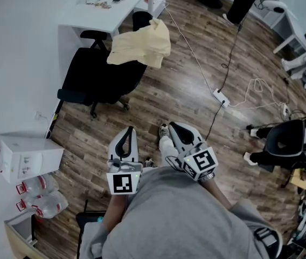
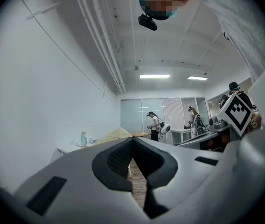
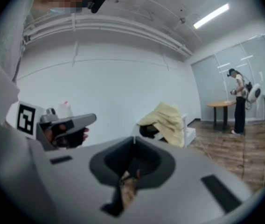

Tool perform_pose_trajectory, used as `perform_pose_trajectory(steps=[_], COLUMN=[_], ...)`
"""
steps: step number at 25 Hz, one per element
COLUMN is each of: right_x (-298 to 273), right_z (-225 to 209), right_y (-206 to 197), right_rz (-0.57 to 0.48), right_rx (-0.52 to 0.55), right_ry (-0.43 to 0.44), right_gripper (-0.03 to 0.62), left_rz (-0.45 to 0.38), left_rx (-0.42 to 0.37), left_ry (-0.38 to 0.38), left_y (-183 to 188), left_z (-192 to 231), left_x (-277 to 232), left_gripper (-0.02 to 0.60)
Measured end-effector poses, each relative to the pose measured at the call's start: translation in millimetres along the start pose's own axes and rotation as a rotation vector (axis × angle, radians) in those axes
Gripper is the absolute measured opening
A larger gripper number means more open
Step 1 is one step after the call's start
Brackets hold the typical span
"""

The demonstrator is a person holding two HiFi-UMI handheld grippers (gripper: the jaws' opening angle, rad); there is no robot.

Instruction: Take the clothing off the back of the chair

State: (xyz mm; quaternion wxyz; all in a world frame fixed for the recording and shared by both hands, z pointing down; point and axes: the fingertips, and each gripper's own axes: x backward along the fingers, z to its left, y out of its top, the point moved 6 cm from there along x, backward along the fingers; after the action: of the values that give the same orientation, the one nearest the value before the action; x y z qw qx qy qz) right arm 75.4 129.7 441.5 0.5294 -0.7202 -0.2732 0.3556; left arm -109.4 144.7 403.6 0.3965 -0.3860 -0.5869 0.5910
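Note:
A pale yellow piece of clothing (image 1: pixel 142 43) hangs over the back of a black office chair (image 1: pixel 96 77) that stands by a white desk (image 1: pixel 91 21). My left gripper (image 1: pixel 129 130) and right gripper (image 1: pixel 175 128) are held side by side over the wooden floor, well short of the chair, both shut and empty. In the left gripper view the jaws (image 2: pixel 133 139) meet, with the clothing (image 2: pixel 116 134) just beyond them. Above the closed right jaws (image 3: pixel 134 138) in the right gripper view, the clothing (image 3: pixel 167 120) drapes over the chair top.
A power strip (image 1: pixel 221 97) with white and black cables lies on the floor right of the chair. A white box (image 1: pixel 29 158) and water bottles (image 1: pixel 42 196) sit at the left. Another black chair (image 1: pixel 290 139) stands at right. People (image 2: pixel 155 125) stand far off.

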Motion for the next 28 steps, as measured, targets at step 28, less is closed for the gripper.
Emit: perform_pose_trajectory(steps=[28], right_x=[-110], right_z=[-133], right_y=[52], right_rz=[0.051], right_rx=[0.02], right_ry=[0.122], right_gripper=[0.035], left_rz=[0.01], left_rx=[-0.009], left_ry=[0.106], left_y=[6], left_z=[2], left_x=[-146], left_gripper=[0.031])
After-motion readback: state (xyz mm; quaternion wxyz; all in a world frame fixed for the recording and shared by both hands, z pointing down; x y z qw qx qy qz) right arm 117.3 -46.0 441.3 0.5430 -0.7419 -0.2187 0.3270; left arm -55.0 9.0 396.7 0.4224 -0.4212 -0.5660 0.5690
